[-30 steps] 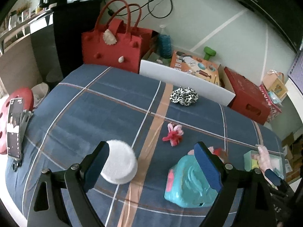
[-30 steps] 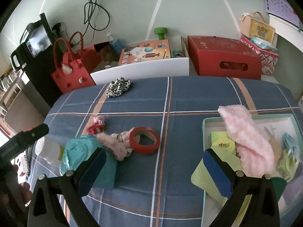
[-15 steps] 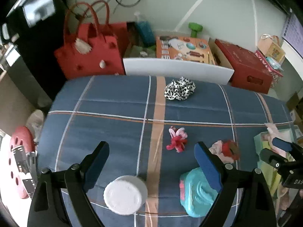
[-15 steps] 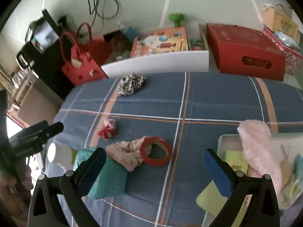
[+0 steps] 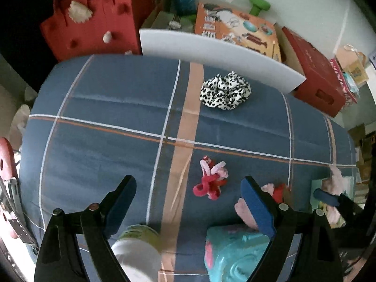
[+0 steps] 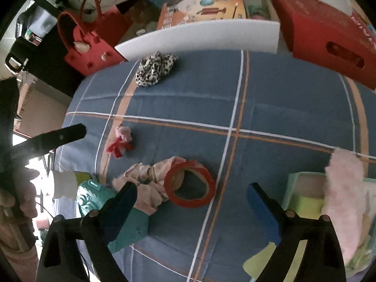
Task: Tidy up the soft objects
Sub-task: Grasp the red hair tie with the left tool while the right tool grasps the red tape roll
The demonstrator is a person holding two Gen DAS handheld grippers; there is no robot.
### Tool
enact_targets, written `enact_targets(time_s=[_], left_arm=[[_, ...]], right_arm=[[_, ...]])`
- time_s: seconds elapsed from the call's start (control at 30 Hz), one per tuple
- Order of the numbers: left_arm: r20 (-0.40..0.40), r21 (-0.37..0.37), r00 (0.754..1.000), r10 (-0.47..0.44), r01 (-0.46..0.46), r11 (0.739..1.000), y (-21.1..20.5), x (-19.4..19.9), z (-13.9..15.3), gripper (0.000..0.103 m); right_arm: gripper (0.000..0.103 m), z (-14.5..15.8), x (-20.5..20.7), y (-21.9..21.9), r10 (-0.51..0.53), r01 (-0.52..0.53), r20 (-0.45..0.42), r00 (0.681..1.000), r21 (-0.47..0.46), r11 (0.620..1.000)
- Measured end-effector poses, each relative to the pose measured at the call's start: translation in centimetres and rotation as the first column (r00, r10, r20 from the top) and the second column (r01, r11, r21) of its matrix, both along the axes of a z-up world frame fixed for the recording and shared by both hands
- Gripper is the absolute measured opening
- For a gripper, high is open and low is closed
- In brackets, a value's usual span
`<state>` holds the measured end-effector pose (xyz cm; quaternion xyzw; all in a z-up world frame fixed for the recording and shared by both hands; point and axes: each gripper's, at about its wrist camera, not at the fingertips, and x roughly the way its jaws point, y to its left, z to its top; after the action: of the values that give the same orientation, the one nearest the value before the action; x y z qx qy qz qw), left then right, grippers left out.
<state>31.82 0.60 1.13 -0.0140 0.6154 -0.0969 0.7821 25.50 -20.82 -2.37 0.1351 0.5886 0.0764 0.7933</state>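
From the left wrist, the left gripper point(image 5: 188, 191) hung wide and empty over the red tie point(image 5: 209, 181) (likely its target), while from the right wrist, the right gripper point(image 6: 191, 198), equally wide, framed the scrunchie point(image 6: 145, 188) beside the tray point(image 6: 303, 185).

1. The orange box point(image 5: 237, 31) behind the white board carries large dark lettering along its lower edge in the left wrist view, too blurred and cut off to read.
2. The same box in the right wrist view shows only pictures.
3. Nothing else bears readable text, brands or numbers.
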Motion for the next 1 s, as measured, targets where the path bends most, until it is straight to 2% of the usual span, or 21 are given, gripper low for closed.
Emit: enact_targets(time_s=[0.17,0.4,0.53,0.73,0.87,0.93,0.97,1.0], left_arm=[[-0.045,0.029,0.999,-0.004,0.005,1.0,-1.1,0.8,-1.7,0.09],[-0.097,0.032,0.995,-0.007,0.01,0.999,-2.5,1.7,-4.1,0.085],[-0.128,0.03,0.992,-0.006,0.01,0.999,-2.9,2.1,-5.4,0.069],[-0.15,0.012,0.989,0.01,-0.008,1.0,-3.0,2.6,-7.1,0.065],[-0.142,0.012,0.99,-0.009,0.011,1.0,-3.3,2.5,-7.6,0.057],[-0.139,0.007,0.99,-0.016,0.017,1.0,-3.6,2.3,-7.6,0.047],[-0.139,0.004,0.99,-0.018,0.019,1.0,-3.9,2.2,-7.6,0.046],[-0.14,-0.001,0.99,-0.022,0.022,1.0,-4.0,2.3,-7.6,0.042]], right_arm=[[0.087,-1.4,0.7,0.4,-0.005,0.004,-0.058,0.998,-0.014,1.0],[0.082,-3.0,1.2,0.5,0.001,-0.005,-0.103,0.995,-0.032,0.999],[0.081,-3.6,1.4,0.4,0.003,-0.006,-0.11,0.994,-0.025,1.0],[0.08,-4.2,1.5,0.5,0.017,-0.021,-0.113,0.993,-0.026,0.999],[0.072,-4.3,1.4,0.7,0.027,-0.031,-0.109,0.994,-0.035,0.999],[0.066,-4.2,1.4,0.8,0.033,-0.037,-0.106,0.994,-0.038,0.999],[0.061,-4.1,1.4,1.0,0.037,-0.041,-0.104,0.994,-0.038,0.998],[0.06,-4.1,1.4,1.0,0.038,-0.042,-0.105,0.994,-0.037,0.998]])
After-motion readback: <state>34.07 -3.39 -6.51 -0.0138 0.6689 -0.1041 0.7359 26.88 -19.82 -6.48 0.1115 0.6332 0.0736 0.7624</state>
